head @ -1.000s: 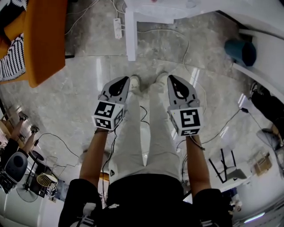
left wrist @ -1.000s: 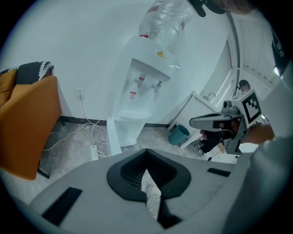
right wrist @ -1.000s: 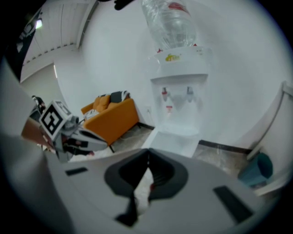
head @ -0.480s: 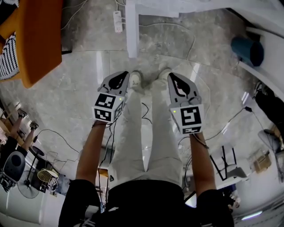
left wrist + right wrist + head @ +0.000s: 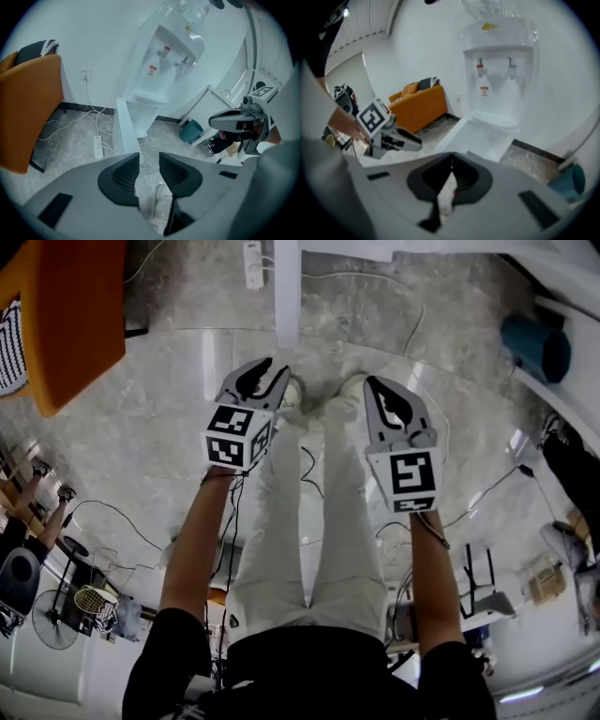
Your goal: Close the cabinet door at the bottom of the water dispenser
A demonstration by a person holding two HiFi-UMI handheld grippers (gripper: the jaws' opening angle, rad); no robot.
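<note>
Both grippers sit nearer the open door than a second ago, and the left jaws have just been opening.

Nothing is between the parted jaws of the left gripper (image 5: 149,159), only floor and a shoe beyond them; the right gripper (image 5: 451,159) has its jaws pressed together, empty. The cabinet door (image 5: 125,129) stands swung out from the base of the water dispenser (image 5: 164,61), ahead of both pairs of jaws and well apart from them. It looks like a thin, stiff, smooth panel, probably light on its hinges. A push on its flat face near the free edge should serve better than a pinch. Both arms reach forward, grippers side by side and tilted steeply down.
</note>
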